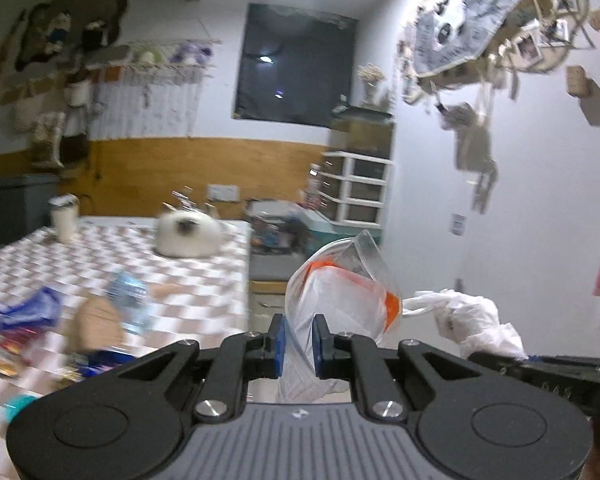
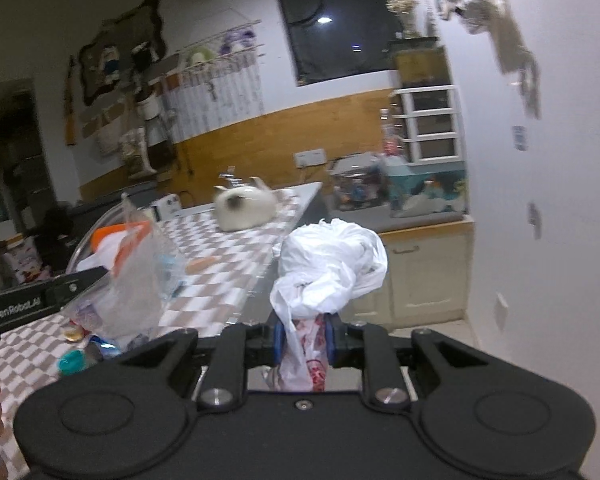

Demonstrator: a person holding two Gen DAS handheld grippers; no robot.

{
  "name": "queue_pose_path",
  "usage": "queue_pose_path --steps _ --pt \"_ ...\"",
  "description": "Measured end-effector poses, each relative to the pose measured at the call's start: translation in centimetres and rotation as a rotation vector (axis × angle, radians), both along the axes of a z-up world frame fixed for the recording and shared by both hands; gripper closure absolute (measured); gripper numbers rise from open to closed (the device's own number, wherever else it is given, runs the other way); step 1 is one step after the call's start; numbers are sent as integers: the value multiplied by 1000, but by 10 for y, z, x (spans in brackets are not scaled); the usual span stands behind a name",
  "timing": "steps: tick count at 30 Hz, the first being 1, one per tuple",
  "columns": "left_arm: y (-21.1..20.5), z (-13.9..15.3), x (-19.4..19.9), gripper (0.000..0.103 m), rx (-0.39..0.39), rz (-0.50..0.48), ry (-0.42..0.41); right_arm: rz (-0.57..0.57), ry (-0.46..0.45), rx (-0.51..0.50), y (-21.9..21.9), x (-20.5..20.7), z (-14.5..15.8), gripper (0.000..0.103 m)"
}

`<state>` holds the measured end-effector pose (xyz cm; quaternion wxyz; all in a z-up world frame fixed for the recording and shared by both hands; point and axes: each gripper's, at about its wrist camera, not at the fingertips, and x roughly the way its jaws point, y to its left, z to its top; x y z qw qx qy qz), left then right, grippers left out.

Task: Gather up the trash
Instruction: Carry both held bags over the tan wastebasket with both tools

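Observation:
My left gripper (image 1: 299, 344) is shut on a clear plastic bag with an orange strip (image 1: 340, 296), held up past the right edge of the checked table (image 1: 204, 276). The same clear bag (image 2: 136, 276) shows at the left of the right wrist view, with the left gripper's black finger (image 2: 80, 280) beside it. My right gripper (image 2: 303, 340) is shut on a bunched white plastic bag (image 2: 332, 268); that white bag (image 1: 472, 320) also appears low right in the left wrist view. Loose trash lies on the table: a crushed clear bottle (image 1: 130, 300), blue wrappers (image 1: 28, 312), a brown piece (image 1: 98, 326).
A white cat (image 1: 188, 232) lies on the table's far side, with a white cup (image 1: 64, 220) at the far left. Beyond the table's right edge are a low cabinet (image 2: 428, 272), boxes (image 2: 424, 192) and a white drawer unit (image 1: 360, 188). The right wall carries hanging decorations (image 1: 472, 28).

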<state>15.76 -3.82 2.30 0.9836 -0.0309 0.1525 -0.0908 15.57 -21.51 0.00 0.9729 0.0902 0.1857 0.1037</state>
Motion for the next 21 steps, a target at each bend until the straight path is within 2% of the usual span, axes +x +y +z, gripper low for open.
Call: queue_pose_path --steps 4,9,16,21 --pt "-42 -21 15 88 -29 -54 53 -62 26 3 -38 -2 -14 82" --pt "-88 -65 41 88 -30 -105 170 -139 83 14 -79 3 -42 82" --pt "-134 -139 84 88 -13 -137 349 -213 226 34 -119 19 -110 82" --pt "-148 -196 108 88 -2 -137 460 -252 339 44 -131 40 -163 82"
